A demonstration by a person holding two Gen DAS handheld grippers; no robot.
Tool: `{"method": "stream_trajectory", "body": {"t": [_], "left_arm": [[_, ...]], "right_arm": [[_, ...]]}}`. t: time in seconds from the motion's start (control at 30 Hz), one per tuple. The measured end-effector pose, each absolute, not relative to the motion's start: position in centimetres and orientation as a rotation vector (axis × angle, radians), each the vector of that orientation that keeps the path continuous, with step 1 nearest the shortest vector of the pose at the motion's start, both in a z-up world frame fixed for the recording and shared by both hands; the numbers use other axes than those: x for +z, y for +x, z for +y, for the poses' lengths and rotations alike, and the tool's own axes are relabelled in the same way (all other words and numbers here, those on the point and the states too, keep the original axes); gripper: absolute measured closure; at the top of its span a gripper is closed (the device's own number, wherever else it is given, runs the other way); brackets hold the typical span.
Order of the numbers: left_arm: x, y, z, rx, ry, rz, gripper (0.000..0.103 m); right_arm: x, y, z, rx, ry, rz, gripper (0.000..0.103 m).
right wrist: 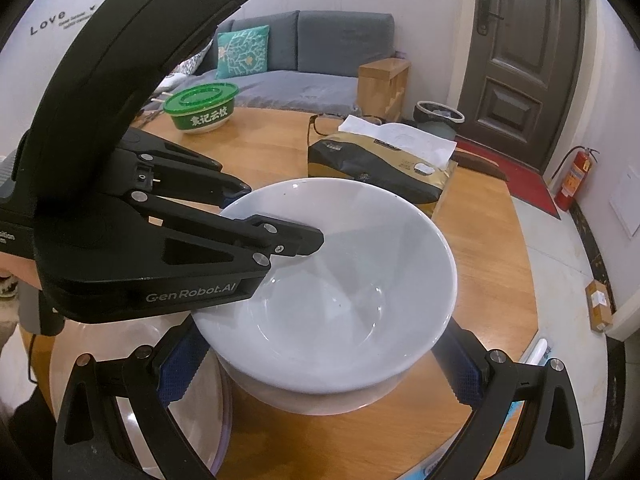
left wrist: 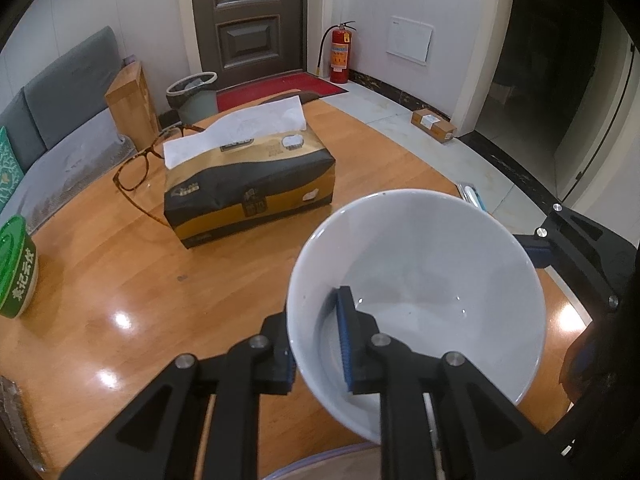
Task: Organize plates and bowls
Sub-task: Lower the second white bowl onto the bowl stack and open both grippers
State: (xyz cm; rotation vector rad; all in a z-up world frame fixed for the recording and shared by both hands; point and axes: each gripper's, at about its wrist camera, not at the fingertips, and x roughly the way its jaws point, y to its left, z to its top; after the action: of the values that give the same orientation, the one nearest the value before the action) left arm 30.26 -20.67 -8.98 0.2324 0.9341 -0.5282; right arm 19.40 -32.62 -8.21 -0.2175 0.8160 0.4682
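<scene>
Left wrist view: left gripper [left wrist: 316, 340] clamped on near rim of white bowl [left wrist: 432, 272], one pad inside, one outside; bowl held above wooden worktop [left wrist: 120, 272], tissue pack [left wrist: 248, 188] well beyond.

Right wrist view: right gripper [right wrist: 320, 360] spread wide, fingers [right wrist: 182, 368] flanking bowl base [right wrist: 320, 396] without evident contact; clear plate [right wrist: 200, 420] at worktop level beside and below.

Step judged: bowl placement or handover. Next move calls for right fingers closing, or a steady lowering, before left release.
</scene>
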Motion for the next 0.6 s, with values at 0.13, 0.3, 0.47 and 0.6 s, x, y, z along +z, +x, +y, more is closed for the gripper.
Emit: {"method": "stream_trajectory", "body": {"t": [0.13, 0.3, 0.47, 0.6], "left_arm": [[-9.3, 30.3, -20.7, -0.531, 0.236, 0.941, 0.086], [-9.7, 30.3, -20.5, -0.538, 0.229, 0.949, 0.086], [-10.1, 30.2, -20.7, -0.537, 0.247, 0.950, 0.086], [-10.3, 30.2, -20.7, -0.538, 0.247, 0.952, 0.086]], "right_arm": [[-8.2, 19.3, -32.6, 0.475, -0.223, 0.818, 0.003], [-8.2, 19.1, -32.5, 0.483, -0.230, 0.817, 0.003], [-8.2, 18.8, -32.5, 0.488, -0.236, 0.820, 0.003], [-8.3, 18.7, -32.4, 0.485, -0.237, 0.821, 0.003]]}}
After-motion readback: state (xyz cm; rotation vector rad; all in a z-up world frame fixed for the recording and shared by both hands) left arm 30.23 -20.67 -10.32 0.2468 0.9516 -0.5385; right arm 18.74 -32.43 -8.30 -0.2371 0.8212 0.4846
